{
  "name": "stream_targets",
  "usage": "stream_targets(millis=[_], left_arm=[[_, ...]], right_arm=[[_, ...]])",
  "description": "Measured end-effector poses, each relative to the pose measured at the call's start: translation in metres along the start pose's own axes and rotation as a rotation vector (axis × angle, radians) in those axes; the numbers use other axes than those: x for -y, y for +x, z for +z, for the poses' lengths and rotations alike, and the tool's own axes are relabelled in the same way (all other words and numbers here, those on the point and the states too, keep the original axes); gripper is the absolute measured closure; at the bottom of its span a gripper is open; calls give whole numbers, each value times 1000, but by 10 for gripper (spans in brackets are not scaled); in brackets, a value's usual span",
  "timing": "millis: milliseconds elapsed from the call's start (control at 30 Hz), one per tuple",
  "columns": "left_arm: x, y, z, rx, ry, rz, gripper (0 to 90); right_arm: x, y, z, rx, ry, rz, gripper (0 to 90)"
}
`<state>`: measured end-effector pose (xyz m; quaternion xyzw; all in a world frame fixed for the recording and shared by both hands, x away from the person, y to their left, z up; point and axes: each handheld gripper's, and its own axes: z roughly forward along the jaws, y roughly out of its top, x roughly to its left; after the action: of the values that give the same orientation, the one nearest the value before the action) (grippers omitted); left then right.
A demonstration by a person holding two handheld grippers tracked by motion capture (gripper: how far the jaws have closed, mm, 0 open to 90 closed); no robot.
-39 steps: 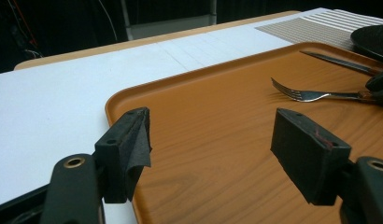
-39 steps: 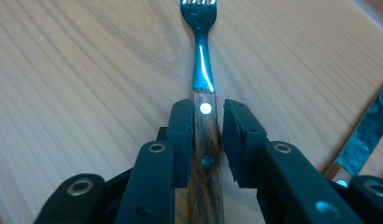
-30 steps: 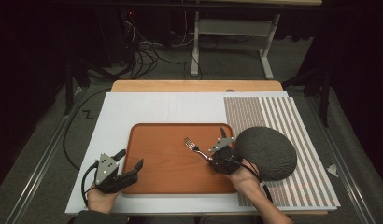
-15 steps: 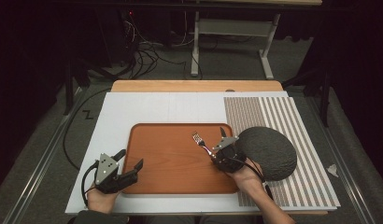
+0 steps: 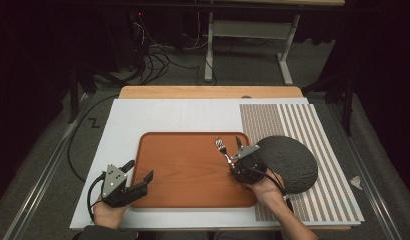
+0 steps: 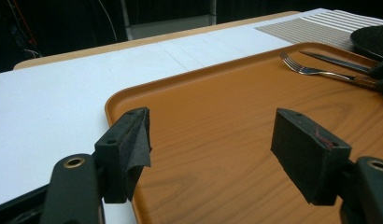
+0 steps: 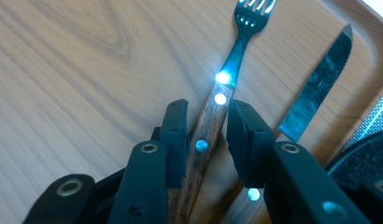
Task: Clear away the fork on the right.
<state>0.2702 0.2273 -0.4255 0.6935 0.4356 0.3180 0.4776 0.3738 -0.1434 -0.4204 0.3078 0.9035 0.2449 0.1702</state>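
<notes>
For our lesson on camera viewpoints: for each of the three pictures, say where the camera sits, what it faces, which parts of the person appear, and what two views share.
High view: above the person's side, looking forward and down on the orange tray; both hands and claws enter from below.
Left gripper view: rides the left claw, looking across the tray; its open jaws show.
Right gripper view: rides the right claw, looking down at the fork it grips, beside a knife.
Shared: fork and tray appear in both gripper views.

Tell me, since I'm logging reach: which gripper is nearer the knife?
Right. The right gripper grips the fork, with the knife lying right alongside it. The left gripper hangs open at the tray's opposite edge.
</notes>
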Motion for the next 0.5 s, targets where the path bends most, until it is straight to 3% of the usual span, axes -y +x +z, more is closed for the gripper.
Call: stream_targets(millis=[500], left_arm=[[0, 0, -1, -1, -5, -2, 284]], right_arm=[[6, -4, -4, 28, -8, -2, 693]])
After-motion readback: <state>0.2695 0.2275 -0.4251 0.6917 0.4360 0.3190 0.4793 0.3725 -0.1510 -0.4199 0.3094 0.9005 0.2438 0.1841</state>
